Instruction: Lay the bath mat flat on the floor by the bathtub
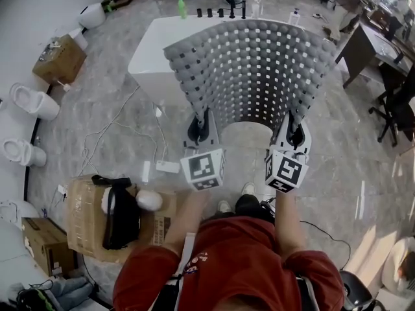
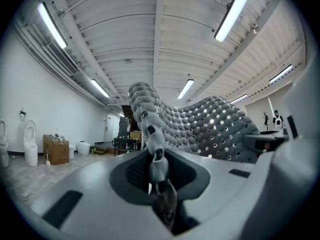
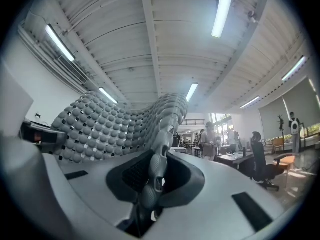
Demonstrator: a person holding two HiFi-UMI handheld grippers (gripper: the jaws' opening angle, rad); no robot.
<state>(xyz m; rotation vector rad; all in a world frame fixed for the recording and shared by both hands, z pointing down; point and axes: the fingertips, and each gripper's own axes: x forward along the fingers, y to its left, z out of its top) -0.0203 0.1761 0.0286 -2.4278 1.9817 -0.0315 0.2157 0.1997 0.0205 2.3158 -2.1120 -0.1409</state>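
Note:
A grey bath mat (image 1: 253, 70) of small pebbled bumps with square holes hangs spread between my two grippers, bowed away from me in front of the white bathtub (image 1: 162, 47). My left gripper (image 1: 200, 123) is shut on the mat's left near corner; in the left gripper view the mat's edge (image 2: 150, 129) runs up from between the jaws. My right gripper (image 1: 296, 129) is shut on the right near corner, and the mat (image 3: 100, 126) curves off to the left in the right gripper view. The mat's lower edge hangs above the marble floor (image 1: 337, 154).
Cardboard boxes (image 1: 87, 216) with a black headset stand at my left; another box (image 1: 59, 58) and white toilets (image 1: 32, 101) sit further left. Cables (image 1: 130, 135) and a power strip lie on the floor left of the mat. Desks and chairs (image 1: 389, 102) fill the right.

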